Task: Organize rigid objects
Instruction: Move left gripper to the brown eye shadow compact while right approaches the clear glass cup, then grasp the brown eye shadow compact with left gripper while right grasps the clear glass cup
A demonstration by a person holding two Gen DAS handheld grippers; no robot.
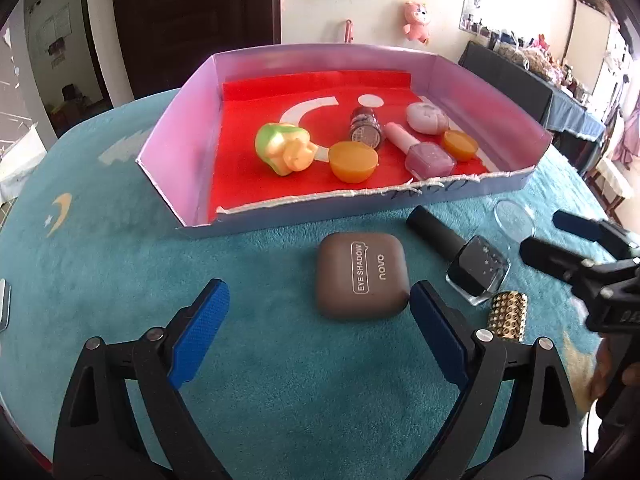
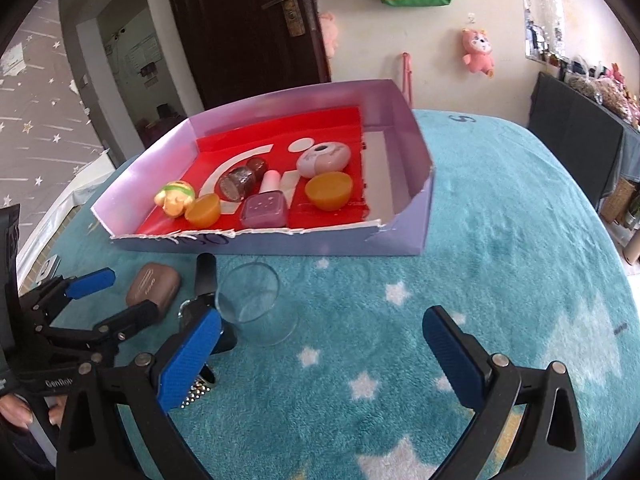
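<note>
A brown eye-shadow case (image 1: 362, 274) lies on the teal cloth, just ahead of my open left gripper (image 1: 318, 310), whose right pad sits close to the case's corner. Right of it lie a black nail-polish bottle (image 1: 460, 254), a gold studded cylinder (image 1: 508, 314) and a clear glass dish (image 1: 514, 220). In the right wrist view my right gripper (image 2: 324, 338) stands open with the glass dish (image 2: 256, 300) just ahead of its left pad. The lilac tray (image 1: 182, 136) with a red floor holds a green-yellow toy, two orange halves, a pink polish bottle, a dark jar and a pale compact.
The tray (image 2: 400, 236) fills the far half of the round table. A small flat device (image 1: 4, 304) lies at the cloth's left edge. Bare teal cloth (image 2: 500, 240) spreads to the right of the tray. A dark door and a cluttered side table stand behind.
</note>
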